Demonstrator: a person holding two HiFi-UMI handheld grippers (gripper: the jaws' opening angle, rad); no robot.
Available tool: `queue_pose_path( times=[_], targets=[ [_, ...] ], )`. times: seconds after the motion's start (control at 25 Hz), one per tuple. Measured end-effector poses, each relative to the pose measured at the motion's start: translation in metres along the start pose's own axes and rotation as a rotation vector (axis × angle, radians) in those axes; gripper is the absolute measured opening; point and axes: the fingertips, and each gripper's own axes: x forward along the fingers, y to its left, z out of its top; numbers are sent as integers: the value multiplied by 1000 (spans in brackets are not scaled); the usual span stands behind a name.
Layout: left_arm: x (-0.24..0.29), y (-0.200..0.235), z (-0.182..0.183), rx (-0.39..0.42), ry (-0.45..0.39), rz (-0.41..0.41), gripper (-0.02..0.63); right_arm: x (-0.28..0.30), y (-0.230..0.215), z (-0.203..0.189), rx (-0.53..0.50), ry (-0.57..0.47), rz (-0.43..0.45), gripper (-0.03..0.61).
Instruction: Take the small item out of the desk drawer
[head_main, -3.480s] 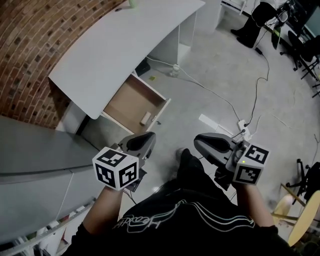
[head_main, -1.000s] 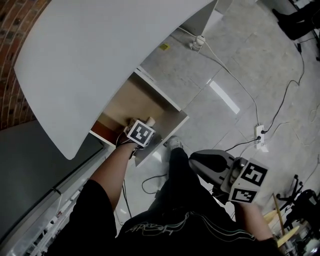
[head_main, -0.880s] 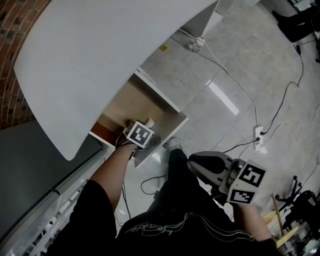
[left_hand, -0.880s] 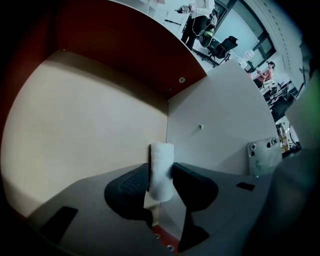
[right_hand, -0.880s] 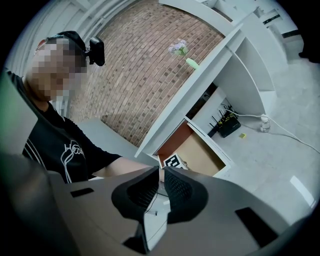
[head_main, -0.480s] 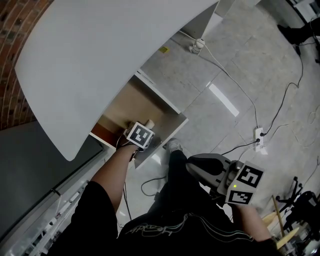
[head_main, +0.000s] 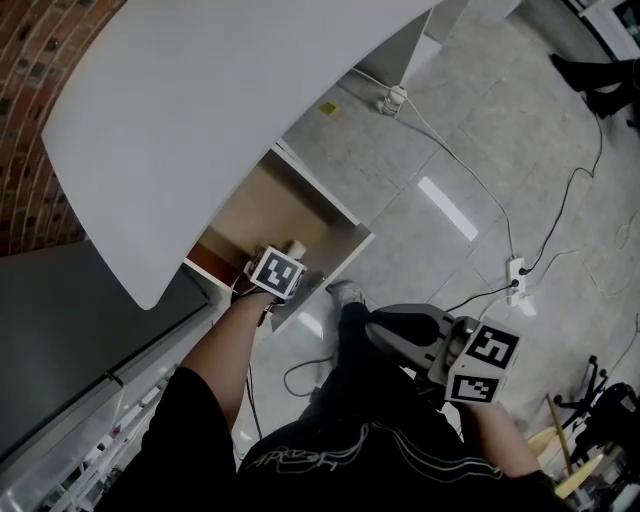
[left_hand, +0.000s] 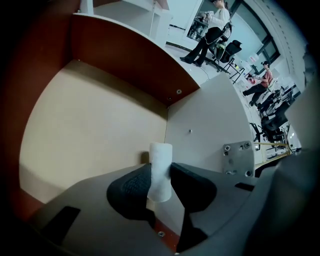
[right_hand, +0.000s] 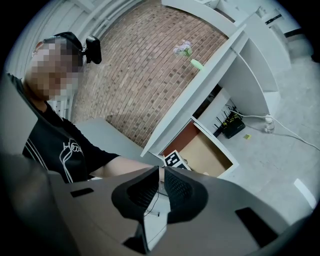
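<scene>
Left fingers (left_hand: 132, 187) just closed on white roll (left_hand: 161, 170) over drawer floor (left_hand: 95, 130); right fingers (right_hand: 182, 192) together

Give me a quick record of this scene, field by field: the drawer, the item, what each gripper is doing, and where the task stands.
drawer: open under the white desk, pale wood floor
item: small white cylinder, inside the drawer
left gripper: pointing down into the drawer; jaws have just been closing, pads pressed on the white cylinder
right gripper: held away from the drawer, jaws nearly together, nothing between them
task status: item gripped, not yet out of the drawer
</scene>
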Motion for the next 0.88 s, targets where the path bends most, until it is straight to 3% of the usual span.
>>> queue_pose_path(
  times=[0.44,0.88],
  targets=[
    [-79,-25,6,-24,-154,71,140,-18,54,-4,-87,-12,17,60],
    [-205,-85,2,12,-427,74,140,-42,135,-19,-196,-45,19,60]
  ],
)
